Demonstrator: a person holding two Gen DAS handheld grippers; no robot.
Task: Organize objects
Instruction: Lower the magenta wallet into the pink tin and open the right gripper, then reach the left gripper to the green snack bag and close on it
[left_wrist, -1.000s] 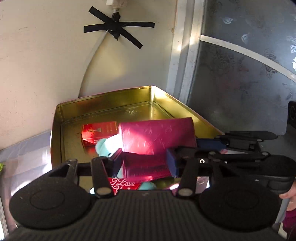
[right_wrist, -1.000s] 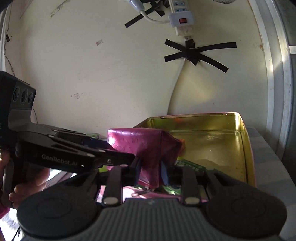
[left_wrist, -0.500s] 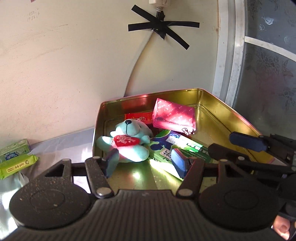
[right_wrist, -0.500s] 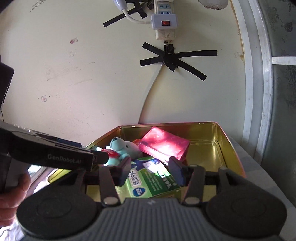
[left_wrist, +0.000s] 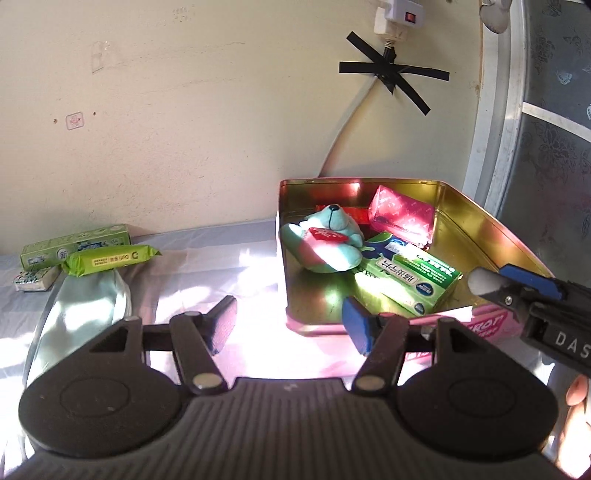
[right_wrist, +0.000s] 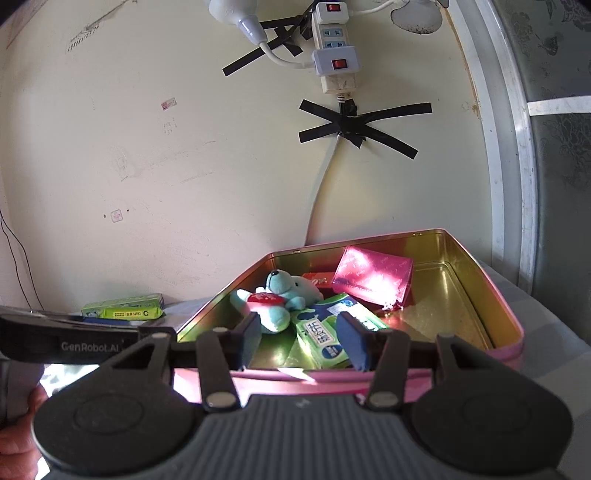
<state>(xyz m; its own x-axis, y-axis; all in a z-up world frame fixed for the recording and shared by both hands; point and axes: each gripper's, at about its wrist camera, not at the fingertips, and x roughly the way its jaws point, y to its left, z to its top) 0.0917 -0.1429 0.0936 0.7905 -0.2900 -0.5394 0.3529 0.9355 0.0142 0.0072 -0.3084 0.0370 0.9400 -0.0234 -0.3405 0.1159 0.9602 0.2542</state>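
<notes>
A gold-lined pink tin (left_wrist: 491, 236) (right_wrist: 491, 280) holds a teal plush bear (left_wrist: 325, 240) (right_wrist: 284, 291), a pink pouch (left_wrist: 402, 218) (right_wrist: 373, 277), a green box (left_wrist: 410, 280) (right_wrist: 325, 336) and a red box (right_wrist: 317, 278). My left gripper (left_wrist: 290, 325) is open and empty, above the cloth just left of the tin's near corner. My right gripper (right_wrist: 301, 341) is open and empty, above the tin's near rim; it also shows in the left wrist view (left_wrist: 517, 291). Outside the tin lie a green packet (left_wrist: 107, 258) (right_wrist: 129, 313) and a green carton (left_wrist: 77, 245).
A pale green folded cloth (left_wrist: 85, 306) lies on the grey table cover under the packet. A small white pack (left_wrist: 35, 278) sits at the far left. The wall behind carries power strips (right_wrist: 334, 55) and a taped cable. A window frame (left_wrist: 495, 110) stands right.
Both grippers let go of the pink pouch, which now lies in the tin. Both have pulled back and up; the left has swung left, bringing the packets outside the tin into view.
</notes>
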